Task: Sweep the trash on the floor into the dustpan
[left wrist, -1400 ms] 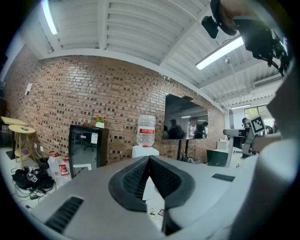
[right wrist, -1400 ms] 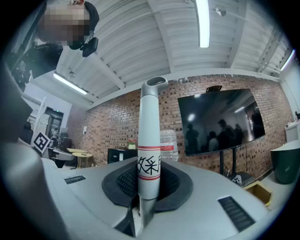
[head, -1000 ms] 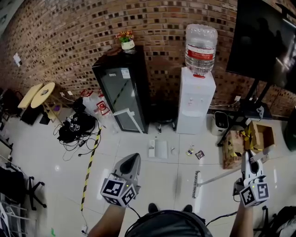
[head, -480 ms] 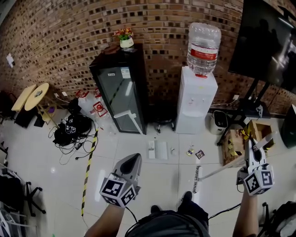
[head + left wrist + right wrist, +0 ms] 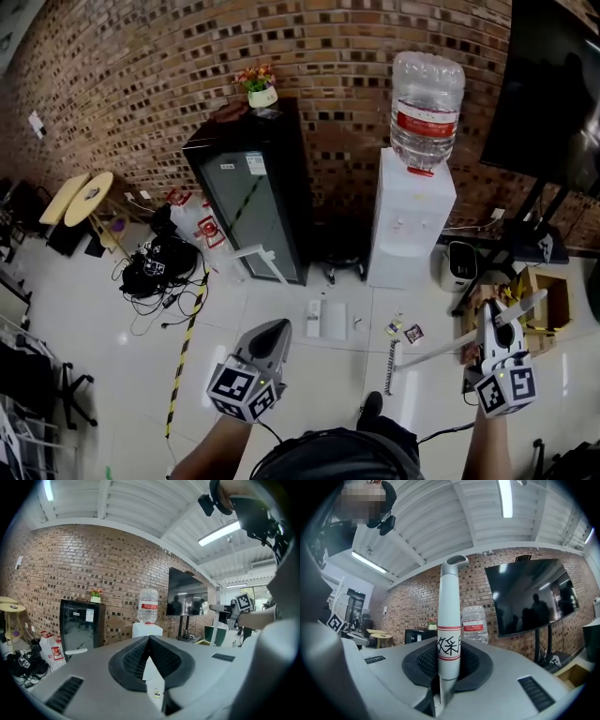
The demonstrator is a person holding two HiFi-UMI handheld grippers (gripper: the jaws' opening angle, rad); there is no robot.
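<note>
The person stands on the pale tiled floor (image 5: 281, 291) facing the brick wall (image 5: 141, 84), a gripper in each hand. The right gripper (image 5: 488, 316) is clenched round the white broom handle (image 5: 449, 634), which stands upright between its jaws, marked with red bands and black characters. From that grip the shaft slants down to the left, to the broom head (image 5: 391, 355) resting on the tiles near the person's shoe (image 5: 370, 405). The left gripper (image 5: 276, 327) is held out over bare floor, well apart from the broom; its jaws are pressed together at the tips with nothing between them. The trash (image 5: 404, 330), a few small wrappers, lies just beyond the broom head, in front of the white water dispenser (image 5: 411, 225). Just left of the scraps lies what looks like the flat white dustpan (image 5: 334, 321), near the foot of the black glass-door fridge (image 5: 251, 202). A strip of yellow-and-black tape (image 5: 184, 345) runs along the floor to the left.
</note>
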